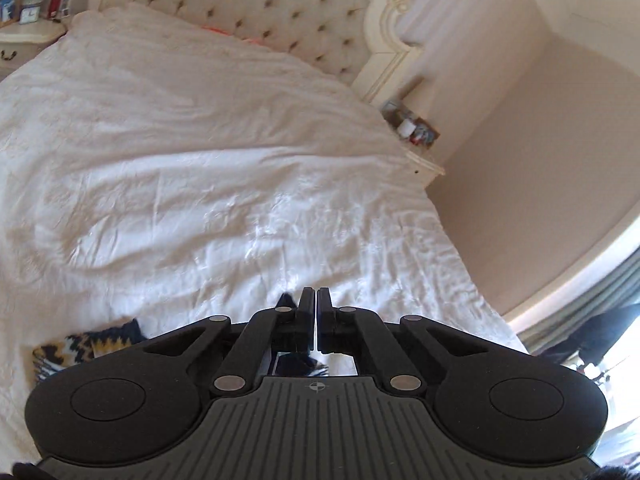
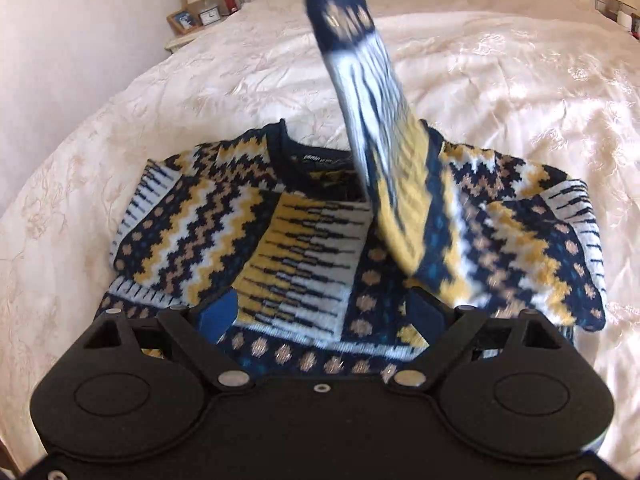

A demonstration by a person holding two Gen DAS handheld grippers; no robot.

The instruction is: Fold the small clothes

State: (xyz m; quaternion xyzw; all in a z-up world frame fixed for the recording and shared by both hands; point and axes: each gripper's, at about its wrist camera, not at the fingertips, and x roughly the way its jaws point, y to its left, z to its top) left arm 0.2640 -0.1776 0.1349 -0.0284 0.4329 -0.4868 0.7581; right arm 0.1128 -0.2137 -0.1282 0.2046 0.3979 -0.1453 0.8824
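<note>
While most of the navy, mustard and white zigzag-knit sweater [image 2: 280, 240] lies flat, neck away, on the cream crinkled bedspread [image 2: 500, 92], one sleeve [image 2: 372, 92] rises taut and blurred out of the top of the right wrist view. Right gripper [image 2: 324, 316] hovers low over the hem, blue-padded jaws spread wide, nothing pinched. Left gripper [image 1: 316, 304] is raised, jaws pressed together; dark knit shows beside and below its fingers [image 1: 306, 300], but whether it is gripped I cannot tell.
</note>
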